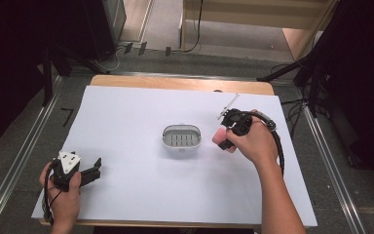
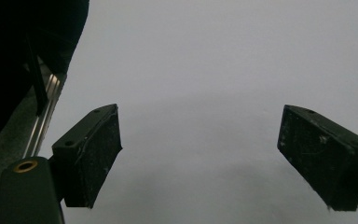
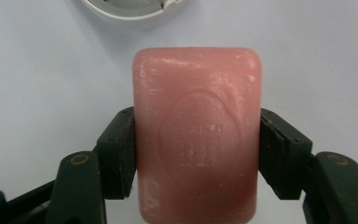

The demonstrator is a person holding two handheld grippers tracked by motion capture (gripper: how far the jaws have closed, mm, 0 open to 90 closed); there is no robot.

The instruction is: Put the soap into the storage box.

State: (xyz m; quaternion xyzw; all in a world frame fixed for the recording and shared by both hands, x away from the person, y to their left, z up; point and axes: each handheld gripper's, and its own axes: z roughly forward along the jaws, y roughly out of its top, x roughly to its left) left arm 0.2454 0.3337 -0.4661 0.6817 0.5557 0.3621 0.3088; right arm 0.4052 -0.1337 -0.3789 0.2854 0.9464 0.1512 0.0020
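Note:
A pink bar of soap [image 3: 196,135] with a stamped oval mark is clamped between the jaws of my right gripper [image 3: 196,154]. In the high view the soap [image 1: 220,137] peeks out pink at the tip of the right gripper [image 1: 225,140], just right of a white oval soap dish [image 1: 181,137] with a slotted grey insert. The dish's rim [image 3: 126,11] lies beyond the soap. My left gripper [image 1: 96,170] rests open near the table's front left corner; its pads [image 2: 95,154] stand wide apart over bare white sheet.
A white sheet [image 1: 141,185] covers the wooden table [image 1: 175,83]. A thin metal rod on the right gripper [image 1: 228,106] sticks out toward the far edge. Metal rails [image 1: 24,156] run along both sides, with dark stands and cables on the floor behind.

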